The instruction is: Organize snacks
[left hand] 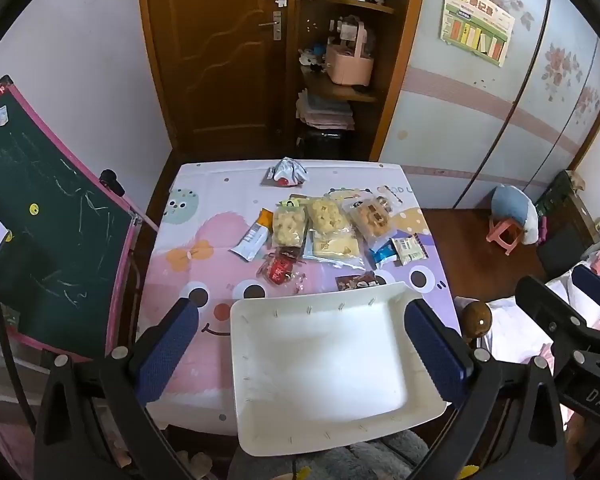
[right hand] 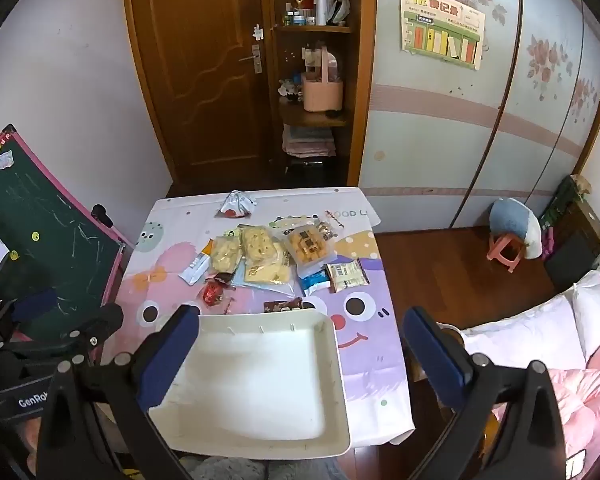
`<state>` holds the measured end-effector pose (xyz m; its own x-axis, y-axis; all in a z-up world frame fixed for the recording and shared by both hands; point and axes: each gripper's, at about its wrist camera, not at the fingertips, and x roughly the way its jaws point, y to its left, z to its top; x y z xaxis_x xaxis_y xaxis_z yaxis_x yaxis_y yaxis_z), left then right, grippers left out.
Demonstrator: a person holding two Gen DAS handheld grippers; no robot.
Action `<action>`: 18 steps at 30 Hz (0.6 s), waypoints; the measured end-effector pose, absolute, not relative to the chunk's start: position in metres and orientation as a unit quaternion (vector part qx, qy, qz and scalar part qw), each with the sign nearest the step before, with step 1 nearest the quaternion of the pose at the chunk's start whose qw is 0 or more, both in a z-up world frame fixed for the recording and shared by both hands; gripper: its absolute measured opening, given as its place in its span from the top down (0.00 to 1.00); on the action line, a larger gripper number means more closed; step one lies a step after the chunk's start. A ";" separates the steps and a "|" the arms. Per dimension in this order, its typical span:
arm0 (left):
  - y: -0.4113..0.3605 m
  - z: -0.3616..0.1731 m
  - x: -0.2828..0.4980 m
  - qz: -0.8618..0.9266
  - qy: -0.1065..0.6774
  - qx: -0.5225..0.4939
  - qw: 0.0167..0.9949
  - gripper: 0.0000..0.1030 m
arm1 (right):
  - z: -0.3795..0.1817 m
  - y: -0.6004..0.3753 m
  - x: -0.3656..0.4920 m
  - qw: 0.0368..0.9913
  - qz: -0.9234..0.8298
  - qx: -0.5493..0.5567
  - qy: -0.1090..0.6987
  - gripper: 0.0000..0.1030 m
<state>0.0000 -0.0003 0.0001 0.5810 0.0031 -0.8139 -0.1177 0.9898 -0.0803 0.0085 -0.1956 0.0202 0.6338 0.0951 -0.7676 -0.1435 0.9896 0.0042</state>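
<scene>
While both grippers hang above the near edge of the tabletop, neither has taken anything: the left gripper and the right gripper each have their blue-padded jaws spread wide and empty. Below them a white tray sits at the near edge, slightly overhanging it, with nothing inside, so it looks set there as the place to collect things, within easy reach of both hands. Toward the middle of the tabletop lies a loose, overlapping heap of snack packets: clear bags of pale puffs, a bag of brown biscuits, a yellow flat pack, a red wrapped sweet, a blue packet and a grey-and-orange stick pack. Another dark packet lies just beyond the tray's far rim, and a crumpled silver wrapper rests alone by the far edge. Sorting seems not yet begun; the wide jaws suit a first reach into the heap.
</scene>
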 end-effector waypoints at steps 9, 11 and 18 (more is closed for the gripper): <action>-0.001 -0.009 0.004 0.020 0.471 -0.052 0.880 0.01 | 0.015 -0.194 0.009 0.901 0.055 -0.027 0.429 0.00; -0.005 -0.010 0.007 0.026 0.474 -0.043 0.879 0.01 | 0.011 -0.192 0.011 0.898 0.056 -0.018 0.436 0.00; -0.009 -0.008 0.008 0.025 0.475 -0.040 0.879 0.01 | 0.007 -0.188 0.011 0.891 0.064 -0.007 0.450 0.00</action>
<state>0.0081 -0.0095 -0.0082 0.5484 0.0060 -0.8362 -0.0813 0.9956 -0.0462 0.0105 -0.1884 0.0071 0.5864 0.1077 -0.8028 -0.1200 0.9917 0.0455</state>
